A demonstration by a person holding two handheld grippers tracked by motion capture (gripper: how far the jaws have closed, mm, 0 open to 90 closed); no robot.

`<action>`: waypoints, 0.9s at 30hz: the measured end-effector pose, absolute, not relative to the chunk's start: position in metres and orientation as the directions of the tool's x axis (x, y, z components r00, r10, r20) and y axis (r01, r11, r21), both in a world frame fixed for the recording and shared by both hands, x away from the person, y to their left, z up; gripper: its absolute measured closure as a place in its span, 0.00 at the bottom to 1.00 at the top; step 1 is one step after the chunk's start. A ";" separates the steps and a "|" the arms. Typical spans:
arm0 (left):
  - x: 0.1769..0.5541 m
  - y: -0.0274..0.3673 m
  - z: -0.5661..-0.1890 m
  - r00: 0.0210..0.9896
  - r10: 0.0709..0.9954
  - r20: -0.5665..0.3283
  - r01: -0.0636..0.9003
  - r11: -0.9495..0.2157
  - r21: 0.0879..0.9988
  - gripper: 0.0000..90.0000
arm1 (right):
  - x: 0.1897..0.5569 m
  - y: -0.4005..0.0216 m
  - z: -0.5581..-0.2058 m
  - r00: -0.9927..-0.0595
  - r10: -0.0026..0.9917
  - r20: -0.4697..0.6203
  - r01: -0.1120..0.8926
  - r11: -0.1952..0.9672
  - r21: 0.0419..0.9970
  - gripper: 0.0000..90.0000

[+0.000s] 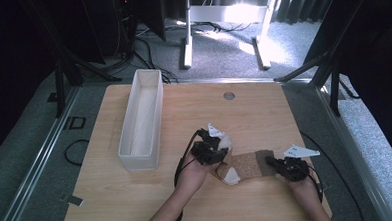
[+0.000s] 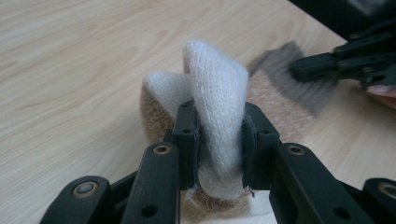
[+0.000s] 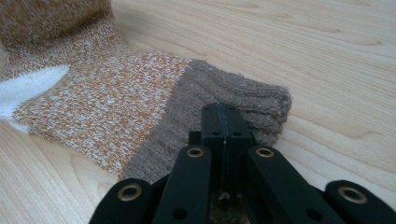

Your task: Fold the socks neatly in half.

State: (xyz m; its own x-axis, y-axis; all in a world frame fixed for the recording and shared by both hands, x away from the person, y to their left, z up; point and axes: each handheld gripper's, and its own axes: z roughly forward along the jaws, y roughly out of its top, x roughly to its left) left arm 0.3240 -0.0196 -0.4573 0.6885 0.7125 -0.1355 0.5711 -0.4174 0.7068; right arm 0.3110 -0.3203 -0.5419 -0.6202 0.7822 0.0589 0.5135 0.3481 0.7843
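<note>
Pinching the soft cream toe of a knitted sock between the black jaws of my left gripper, I have its fuzzy fabric bunched into a thick upright fold, raised off the pale wood-grain table. My jaws there stand partway apart, squeezing that plush wad from both sides. My right gripper has its jaws closed tight together on the ribbed grey-brown cuff, whose ridges run along the sock to a slightly frayed, rounded edge. Between toe and cuff the sock's body is a speckled orange-and-white marl knit, lying flat on the table, with a smooth white heel patch at one edge. From the high view the sock stretches between my two grippers near my edge of the table. To the left stands a long, narrow white bin with straight, thin walls, well apart from the sock.
</note>
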 end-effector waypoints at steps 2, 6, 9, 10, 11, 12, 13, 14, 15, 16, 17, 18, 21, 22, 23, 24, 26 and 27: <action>0.324 -0.026 -0.458 0.696 0.703 -0.144 0.569 -0.419 0.707 0.80 | 0.311 -0.320 -0.542 -0.620 0.782 0.060 0.514 0.347 0.784 1.00; 0.324 -0.039 -0.460 0.713 0.686 -0.143 0.561 -0.436 0.704 0.80 | 0.311 -0.321 -0.542 -0.620 0.782 0.060 0.514 0.347 0.785 1.00; 0.325 -0.047 -0.463 0.722 0.676 -0.147 0.556 -0.442 0.704 0.80 | 0.311 -0.321 -0.542 -0.621 0.781 0.063 0.513 0.345 0.786 1.00; 0.325 -0.052 -0.464 0.728 0.668 -0.156 0.557 -0.442 0.703 0.80 | 0.311 -0.321 -0.542 -0.621 0.781 0.063 0.514 0.345 0.785 1.00; 0.324 -0.055 -0.465 0.735 0.661 -0.153 0.550 -0.448 0.705 0.80 | 0.311 -0.321 -0.542 -0.621 0.781 0.062 0.513 0.345 0.786 1.00; 0.324 -0.055 -0.465 0.735 0.661 -0.153 0.550 -0.448 0.705 0.80 | 0.311 -0.321 -0.542 -0.621 0.781 0.062 0.513 0.345 0.786 1.00; 0.324 -0.059 -0.466 0.740 0.654 -0.156 0.547 -0.452 0.705 0.80 | 0.311 -0.321 -0.542 -0.621 0.781 0.063 0.513 0.345 0.786 1.00; 0.324 -0.061 -0.467 0.743 0.650 -0.159 0.546 -0.452 0.705 0.80 | 0.311 -0.321 -0.542 -0.620 0.782 0.065 0.515 0.344 0.785 1.00; 0.324 -0.064 -0.467 0.746 0.647 -0.158 0.543 -0.454 0.706 0.80 | 0.310 -0.321 -0.542 -0.620 0.782 0.065 0.514 0.343 0.786 1.00; 0.324 -0.067 -0.467 0.751 0.642 -0.155 0.538 -0.459 0.707 0.80 | 0.310 -0.322 -0.542 -0.620 0.782 0.066 0.515 0.342 0.786 1.00; 0.325 -0.070 -0.468 0.756 0.636 -0.157 0.536 -0.463 0.706 0.80 | 0.310 -0.322 -0.542 -0.620 0.782 0.067 0.515 0.341 0.786 1.00; 0.325 -0.073 -0.469 0.759 0.632 -0.157 0.534 -0.466 0.706 0.80 | 0.310 -0.322 -0.542 -0.620 0.781 0.067 0.515 0.341 0.786 1.00; 0.326 -0.082 -0.471 0.769 0.620 -0.157 0.528 -0.477 0.703 0.80 | 0.310 -0.322 -0.543 -0.621 0.781 0.069 0.515 0.340 0.787 1.00; 0.327 -0.084 -0.472 0.773 0.614 -0.157 0.524 -0.479 0.705 0.80 | 0.311 -0.323 -0.543 -0.621 0.780 0.070 0.514 0.339 0.788 1.00; 0.327 -0.087 -0.474 0.776 0.610 -0.163 0.524 -0.478 0.706 0.80 | 0.311 -0.323 -0.543 -0.621 0.780 0.073 0.516 0.337 0.788 1.00; 0.328 -0.090 -0.475 0.780 0.604 -0.166 0.522 -0.480 0.705 0.80 | 0.311 -0.323 -0.543 -0.622 0.780 0.072 0.515 0.337 0.788 1.00; 0.329 -0.095 -0.478 0.787 0.592 -0.171 0.518 -0.486 0.704 0.80 | 0.311 -0.323 -0.543 -0.624 0.778 0.072 0.514 0.338 0.789 1.00; 0.329 -0.098 -0.480 0.787 0.592 -0.173 0.520 -0.486 0.702 0.80 | 0.311 -0.324 -0.543 -0.624 0.778 0.074 0.513 0.336 0.790 1.00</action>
State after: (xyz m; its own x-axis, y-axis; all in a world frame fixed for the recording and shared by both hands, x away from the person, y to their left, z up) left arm 0.3293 -0.0982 -0.4800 0.7872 0.5919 -0.1731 0.5200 -0.4862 0.7023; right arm 0.3107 -0.3237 -0.5432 -0.6239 0.7779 0.0742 0.5133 0.3364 0.7896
